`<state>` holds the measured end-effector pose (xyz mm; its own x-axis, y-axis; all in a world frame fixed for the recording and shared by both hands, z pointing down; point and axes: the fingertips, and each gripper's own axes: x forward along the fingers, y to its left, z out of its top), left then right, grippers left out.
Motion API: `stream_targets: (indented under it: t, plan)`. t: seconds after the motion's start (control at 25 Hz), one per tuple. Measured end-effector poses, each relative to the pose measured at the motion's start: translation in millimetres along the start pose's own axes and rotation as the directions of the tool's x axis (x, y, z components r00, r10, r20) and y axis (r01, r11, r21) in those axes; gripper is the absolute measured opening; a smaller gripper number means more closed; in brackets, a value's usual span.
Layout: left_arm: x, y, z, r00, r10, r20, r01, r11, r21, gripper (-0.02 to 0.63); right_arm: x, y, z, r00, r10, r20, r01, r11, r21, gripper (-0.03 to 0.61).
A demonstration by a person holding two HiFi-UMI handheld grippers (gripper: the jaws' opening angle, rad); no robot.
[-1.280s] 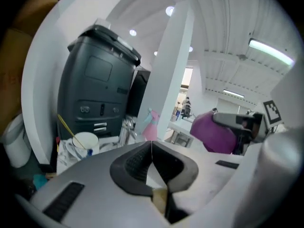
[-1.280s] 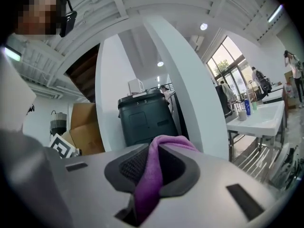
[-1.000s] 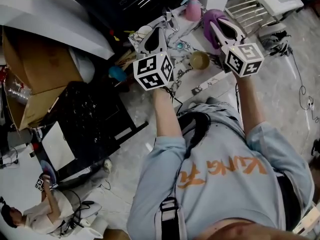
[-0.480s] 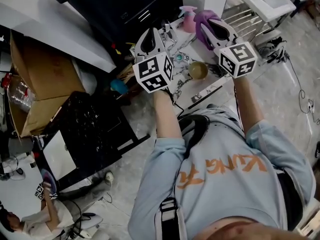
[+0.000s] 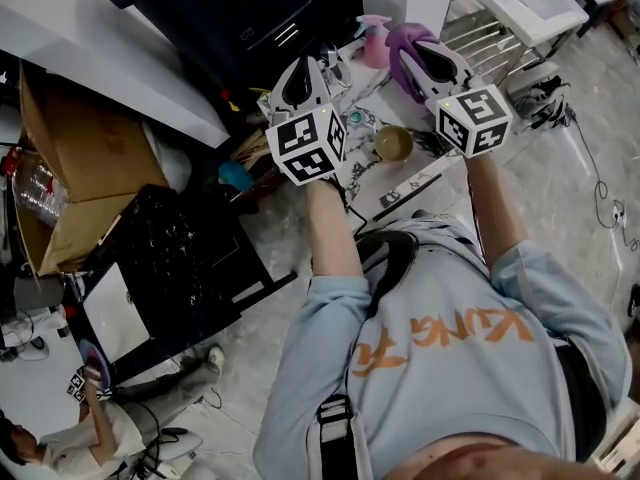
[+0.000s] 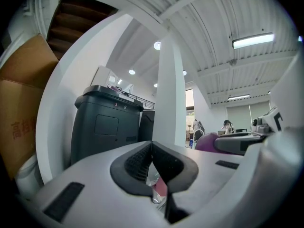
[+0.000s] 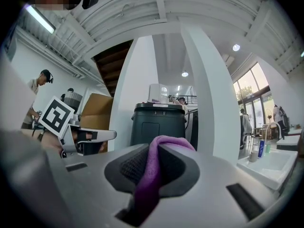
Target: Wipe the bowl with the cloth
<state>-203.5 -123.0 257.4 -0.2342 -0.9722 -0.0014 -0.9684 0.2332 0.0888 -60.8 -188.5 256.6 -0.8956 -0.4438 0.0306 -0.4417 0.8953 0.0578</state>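
Head view, entries by size.

Progress: the cloth (image 5: pixel 400 43) is pinched in the closed fingers of the right gripper (image 5: pixel 428 56), with a purple fold bulging above the pads and a tail hanging below them. Pickup is judged done. The left gripper (image 5: pixel 298 70) is closed on nothing, its pads met at the tips. The bowl (image 5: pixel 394 144) is left on the table (image 5: pixel 410 176), below and between the two pairs of fingers, touched by neither and apart from the cloth. Steadying it and all of the wiping are judged outstanding.

Containers:
- Bin (image 5: pixel 250 8): black and lidded, set beyond the left fingers. Contents are hidden.
- Box (image 5: pixel 90 158): cardboard with flaps open, well to the left of the left fingers. Contents cannot be made out.
- Bowl: olive-brown and upright. Nothing is seen inside.
- Bottle (image 5: pixel 377 26): pink sprayer, just beside the cloth, between the two pairs of fingers. Fill level cannot be told.
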Motion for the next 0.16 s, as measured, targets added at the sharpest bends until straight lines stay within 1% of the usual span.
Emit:
stream_targets:
  t: [0.16]
  plan:
    - [1.0,2.3,-3.7,1.0,0.003,-0.007,-0.003,1.0,-0.006,0.023,1.8,1.7,-2.1,1.0,0.006,-0.001,-0.006,1.0,-0.004,0.074]
